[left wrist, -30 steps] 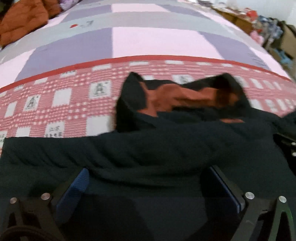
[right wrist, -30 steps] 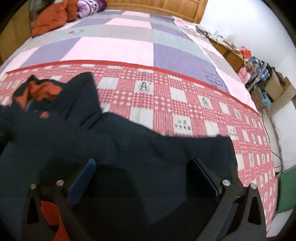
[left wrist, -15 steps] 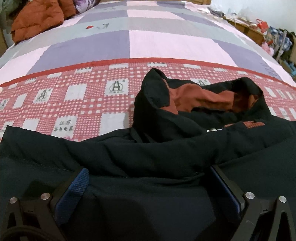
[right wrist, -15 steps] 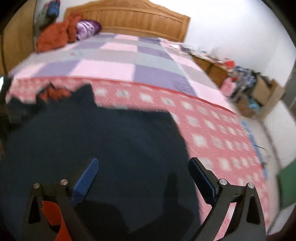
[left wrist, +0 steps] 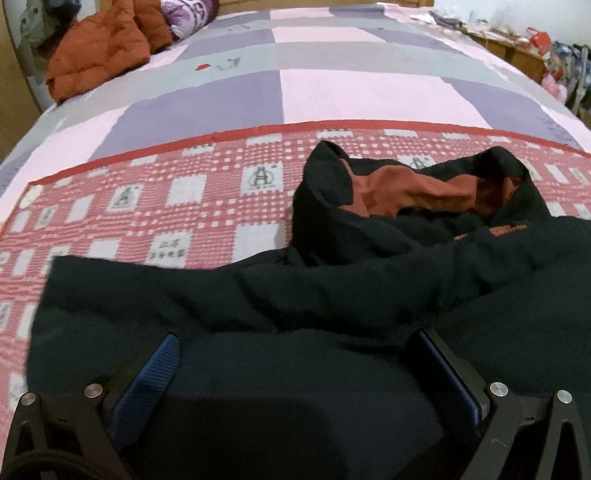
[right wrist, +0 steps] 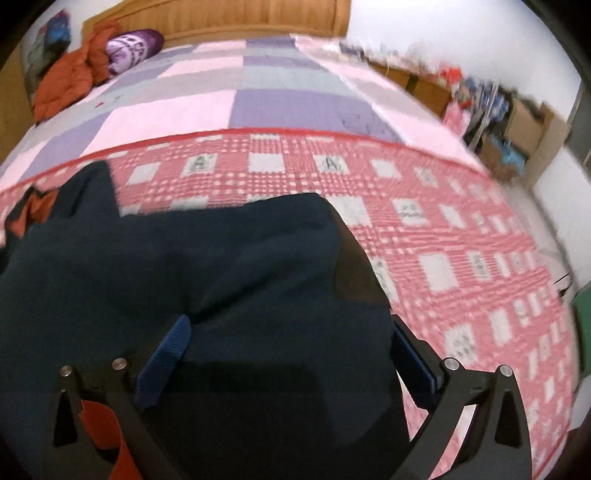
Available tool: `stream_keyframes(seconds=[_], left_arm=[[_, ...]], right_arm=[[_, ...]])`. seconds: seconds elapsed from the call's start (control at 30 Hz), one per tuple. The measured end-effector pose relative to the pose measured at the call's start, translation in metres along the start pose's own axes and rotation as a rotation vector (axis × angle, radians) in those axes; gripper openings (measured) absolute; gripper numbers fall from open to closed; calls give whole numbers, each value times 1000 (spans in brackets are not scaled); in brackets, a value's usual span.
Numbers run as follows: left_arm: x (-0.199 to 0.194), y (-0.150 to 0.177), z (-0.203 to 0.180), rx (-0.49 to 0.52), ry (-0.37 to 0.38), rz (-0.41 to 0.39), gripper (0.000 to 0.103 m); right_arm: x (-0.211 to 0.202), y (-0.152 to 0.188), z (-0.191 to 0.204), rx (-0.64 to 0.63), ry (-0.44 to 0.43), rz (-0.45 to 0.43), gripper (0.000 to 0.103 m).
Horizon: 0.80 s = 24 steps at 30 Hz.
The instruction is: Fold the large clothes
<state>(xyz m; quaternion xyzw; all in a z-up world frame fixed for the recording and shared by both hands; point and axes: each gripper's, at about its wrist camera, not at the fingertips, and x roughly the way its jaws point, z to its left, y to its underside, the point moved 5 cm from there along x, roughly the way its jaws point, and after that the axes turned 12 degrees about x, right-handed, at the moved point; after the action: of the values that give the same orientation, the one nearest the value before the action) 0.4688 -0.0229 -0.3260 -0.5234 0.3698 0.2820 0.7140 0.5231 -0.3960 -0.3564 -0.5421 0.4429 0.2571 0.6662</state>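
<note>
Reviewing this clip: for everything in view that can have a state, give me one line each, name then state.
Dark jacket: spread on the bed, partly folded, rumpled.
Hood: open, orange lining showing.
Left gripper: open, over the jacket.
Right gripper: open, over the jacket, view blurred.
Checked blanket: laid flat under the jacket.
Orange coat: bunched near the head of the bed.
Purple pillow: lying by the headboard.

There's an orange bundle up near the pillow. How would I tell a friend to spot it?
Start at the wooden headboard at the bed's far end and follow it to the left corner. There a puffy rust-orange jacket lies crumpled beside a purple patterned pillow. It is the only orange heap there; the dark coat's orange is just lining.
</note>
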Motion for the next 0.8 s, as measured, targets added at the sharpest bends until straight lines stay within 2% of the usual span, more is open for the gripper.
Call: stream_keyframes(seconds=[0.07,0.13,0.17,0.27,0.33,0.4,0.47,0.53,0.6,0.67,0.7,0.8], left_arm=[[-15,4,-1,-5,0,-12,102],[-44,12,-7,-11,40,-56,102],[-58,17,-12,-17,65,-77,102],[-102,43,-37,-16,139,-133,102],[-118,66,-60,2,185,-131,102],[-118,91,-78,34,187,-108,102],[-110,107,-79,51,164,-94,103],[-104,119,-60,51,126,-112,103],[-100,123,-36,54,84,-118,103],[-96,131,-2,62,-8,-104,103],[-94,136,15,43,-40,-88,103],[-88,160,78,-66,-102,-28,103]], right_arm=[[2,-5,-4,29,8,18,103],[-19,-7,2,1,63,-58,98],[-44,0,10,-27,21,-124,98],[-104,44,37,-112,-140,-214,98],[-135,90,62,-214,-220,-219,98],[-145,127,79,-280,-240,-194,98],[-135,153,87,-354,-216,-160,98],[-120,160,75,-366,-196,-151,99],[-108,146,43,-314,-125,-168,99],[-100,131,2,-229,-77,-161,99],[-96,125,-17,-188,-89,-155,101],[-90,113,-67,-105,62,-157,101]])
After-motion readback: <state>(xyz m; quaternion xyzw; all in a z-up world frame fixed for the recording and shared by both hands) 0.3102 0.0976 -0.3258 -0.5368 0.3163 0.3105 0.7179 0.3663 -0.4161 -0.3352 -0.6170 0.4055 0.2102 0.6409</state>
